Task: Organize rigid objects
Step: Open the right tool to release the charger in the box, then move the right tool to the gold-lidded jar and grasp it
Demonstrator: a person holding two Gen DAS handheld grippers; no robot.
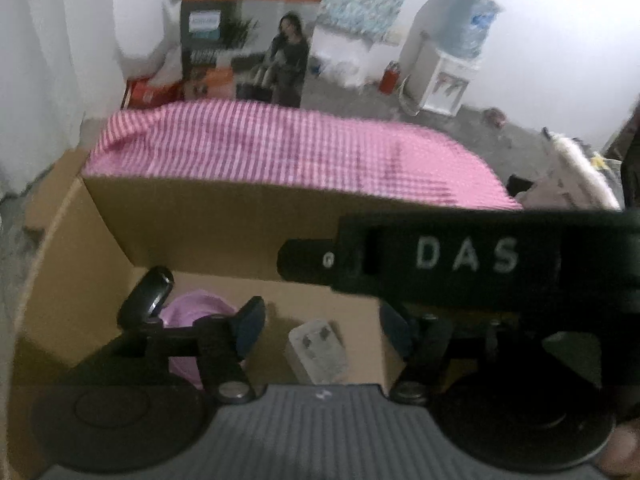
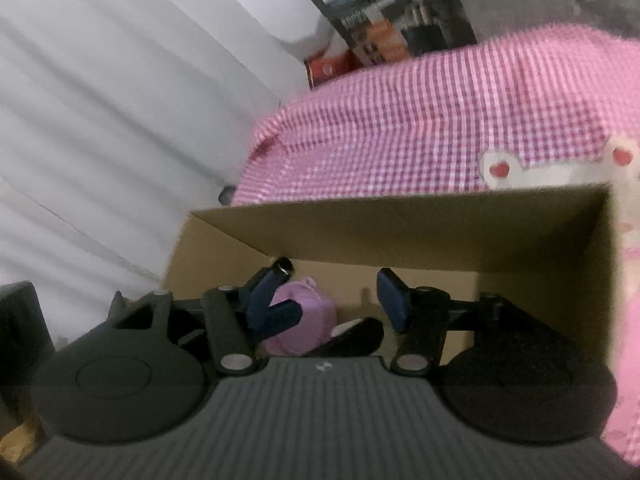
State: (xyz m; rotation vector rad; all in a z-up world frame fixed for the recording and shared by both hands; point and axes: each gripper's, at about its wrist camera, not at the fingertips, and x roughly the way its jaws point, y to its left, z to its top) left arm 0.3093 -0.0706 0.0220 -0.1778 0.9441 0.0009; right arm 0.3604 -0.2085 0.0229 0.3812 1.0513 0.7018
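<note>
An open cardboard box (image 1: 208, 220) stands against a pink checked bed. Inside lie a lilac case (image 1: 192, 312), a black key fob (image 1: 148, 294) and a white plug adapter (image 1: 318, 352). My left gripper (image 1: 320, 322) hangs open and empty over the box. The other gripper, black and marked DAS (image 1: 464, 258), crosses the right of that view. In the right wrist view my right gripper (image 2: 326, 302) is open and empty over the same box (image 2: 400, 232), with the lilac case (image 2: 308, 320) and the key fob (image 2: 282, 266) beneath it. A fingertip (image 2: 280, 312) of the left gripper lies across the case.
The pink checked bed (image 1: 280, 148) lies behind the box. A white wall (image 2: 100, 120) is to the left. A tall printed carton (image 1: 248, 52), a water dispenser (image 1: 452, 60) and clutter stand on the grey floor beyond. A cream patch with red hearts (image 2: 552, 168) sits on the bed.
</note>
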